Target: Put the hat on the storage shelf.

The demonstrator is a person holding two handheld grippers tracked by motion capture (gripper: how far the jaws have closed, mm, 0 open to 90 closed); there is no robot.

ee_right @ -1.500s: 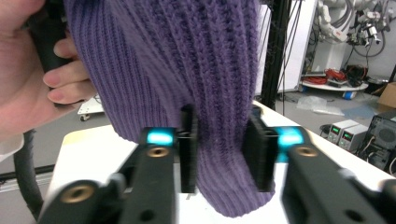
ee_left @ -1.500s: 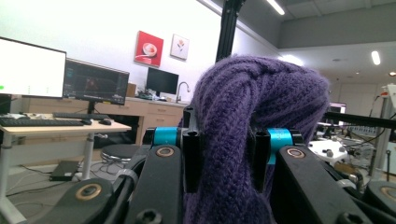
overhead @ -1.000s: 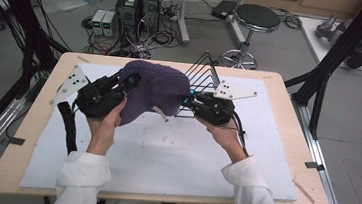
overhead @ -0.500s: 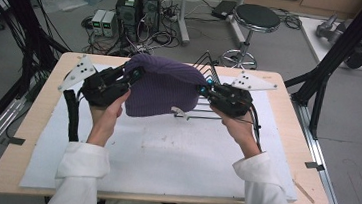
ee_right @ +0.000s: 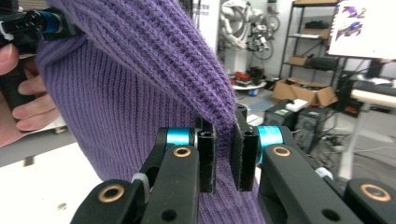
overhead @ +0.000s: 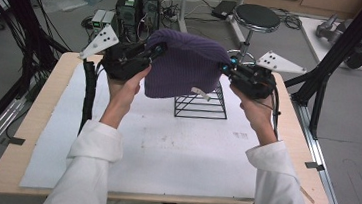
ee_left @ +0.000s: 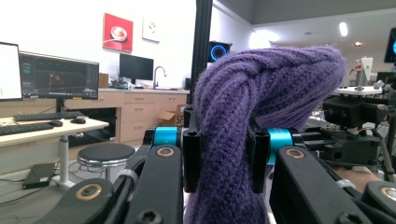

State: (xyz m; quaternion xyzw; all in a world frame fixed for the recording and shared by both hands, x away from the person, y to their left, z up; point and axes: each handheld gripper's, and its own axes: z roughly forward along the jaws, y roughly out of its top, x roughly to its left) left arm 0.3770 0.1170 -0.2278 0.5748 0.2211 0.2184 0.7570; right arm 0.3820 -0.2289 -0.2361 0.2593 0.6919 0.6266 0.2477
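High view: I've got the purple knit beanie (overhead: pixel 185 64) held up in the air betw. both grippers, above the far-centre of the table (overhead: pixel 30 132), hanging over and just in front of the black wire rack (overhead: pixel 203 106). Left gripper (overhead: pixel 156 49) is clamped on the hat's left edge, right gripper (overhead: pixel 226 67) on its right edge; in the left gripper view the jaws pinch a thick bunched fold of the knit (ee_left: pixel 224 154), and in the right gripper view the jaws squeeze a thinner ribbed fold (ee_right: pixel 224 140). My read: it's light, soft and floppy, sags betw. the two holds, stretches w/ any pull apart, not fragile and not slippery; the chunky ribs give the pads good bite. Best hold is on the rim/cuff at opposite sides, approx. where I have it, so the opening spreads for the rack. Snag risk on wire corners, I'd guess. Count: 1 beanie, 1 small white tag (overhead: pixel 201 94) on its lower edge, 1 wire rack, 2 grippers, 1 white mat (overhead: pixel 164 155) on the table.
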